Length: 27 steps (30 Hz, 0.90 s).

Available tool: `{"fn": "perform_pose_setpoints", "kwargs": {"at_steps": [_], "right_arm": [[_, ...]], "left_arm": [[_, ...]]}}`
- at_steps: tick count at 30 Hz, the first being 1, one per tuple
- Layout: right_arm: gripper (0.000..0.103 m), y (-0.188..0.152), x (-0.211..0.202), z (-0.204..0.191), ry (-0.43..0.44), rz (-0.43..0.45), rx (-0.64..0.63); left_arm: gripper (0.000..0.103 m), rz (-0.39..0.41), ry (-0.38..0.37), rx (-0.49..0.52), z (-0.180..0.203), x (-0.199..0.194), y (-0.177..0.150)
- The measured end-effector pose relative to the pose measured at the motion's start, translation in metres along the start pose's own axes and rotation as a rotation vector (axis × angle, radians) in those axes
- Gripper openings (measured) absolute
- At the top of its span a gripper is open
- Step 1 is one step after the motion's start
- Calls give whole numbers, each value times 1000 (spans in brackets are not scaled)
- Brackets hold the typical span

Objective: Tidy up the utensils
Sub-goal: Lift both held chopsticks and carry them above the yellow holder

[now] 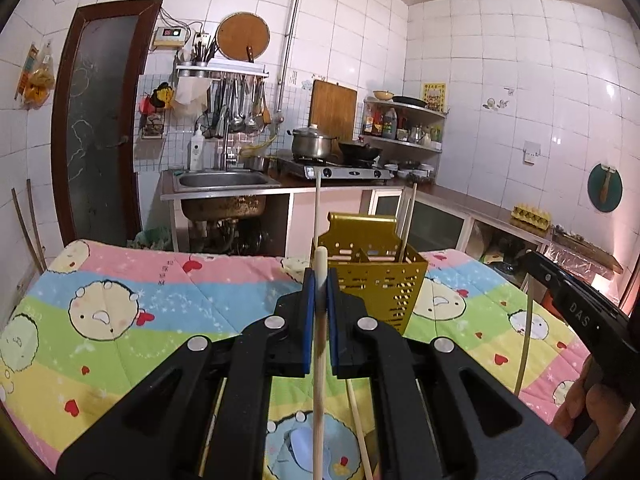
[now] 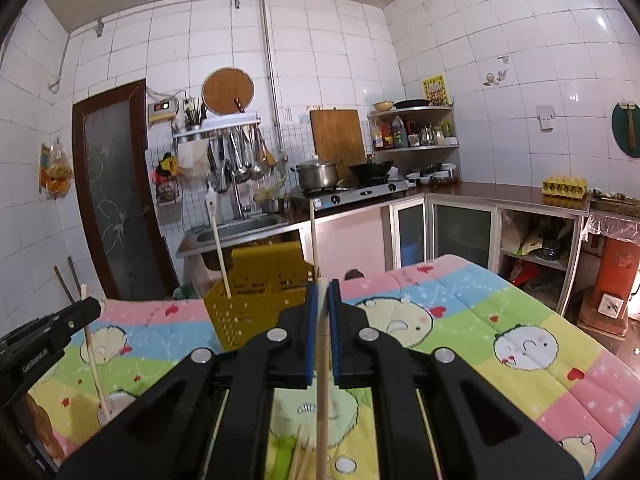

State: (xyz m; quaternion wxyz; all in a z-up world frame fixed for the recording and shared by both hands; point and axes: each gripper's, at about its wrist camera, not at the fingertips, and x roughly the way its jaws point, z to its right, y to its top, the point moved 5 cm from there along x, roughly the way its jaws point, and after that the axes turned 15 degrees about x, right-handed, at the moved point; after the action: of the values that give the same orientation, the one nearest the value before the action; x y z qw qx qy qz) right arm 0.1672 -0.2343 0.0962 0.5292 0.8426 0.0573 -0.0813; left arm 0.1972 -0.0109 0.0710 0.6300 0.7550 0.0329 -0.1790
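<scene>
Wooden stick, left: a pale chopstick (image 1: 319, 360) is pinched between the blue pads of the left gripper (image 1: 320, 280), whose jaws are closed tight on it; its blunt tip pokes up just above the fingertips, directly in front of the yellow holder.
Wooden stick, right: the right gripper (image 2: 323, 300) is clamped the same way on a second chopstick (image 2: 321, 380), its tip showing just above the pads, in front of the holder and slightly to its right.
Loose sticks: more chopsticks (image 2: 301, 454) lie on the quilt below the right gripper, nearer the camera than the holder.
Quilt: a pastel cartoon-print quilt (image 1: 168, 300) covers the surface under the holder.
Yellow holder: a perforated metal utensil holder (image 1: 374, 268) stands upright on the quilt, just beyond both grippers.
Holder contents: two chopsticks (image 1: 407, 220) stand in it, leaning apart, ends rising above its rim.
Sink: a steel sink (image 1: 222, 181) sits on the counter well behind the holder, to its left.
Stove: a gas stove (image 1: 340, 168) carries a lidded pot (image 1: 310, 142) and a dark wok (image 1: 360, 150), behind the holder.
</scene>
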Motion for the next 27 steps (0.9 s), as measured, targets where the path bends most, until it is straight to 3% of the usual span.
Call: {"fn": "perform_pose_setpoints", "kwargs": {"at_steps": [8, 16, 23, 27], "right_arm": [[6, 30, 19, -20, 18, 61, -47], [6, 103, 53, -62, 96, 192, -55], [6, 144, 109, -86, 151, 280, -18], [6, 151, 147, -90, 151, 313, -6]], "left_arm": [[5, 57, 22, 7, -6, 13, 39], [4, 176, 51, 12, -14, 47, 120], [4, 288, 68, 7, -15, 92, 176], [4, 290, 65, 12, -8, 125, 182]]}}
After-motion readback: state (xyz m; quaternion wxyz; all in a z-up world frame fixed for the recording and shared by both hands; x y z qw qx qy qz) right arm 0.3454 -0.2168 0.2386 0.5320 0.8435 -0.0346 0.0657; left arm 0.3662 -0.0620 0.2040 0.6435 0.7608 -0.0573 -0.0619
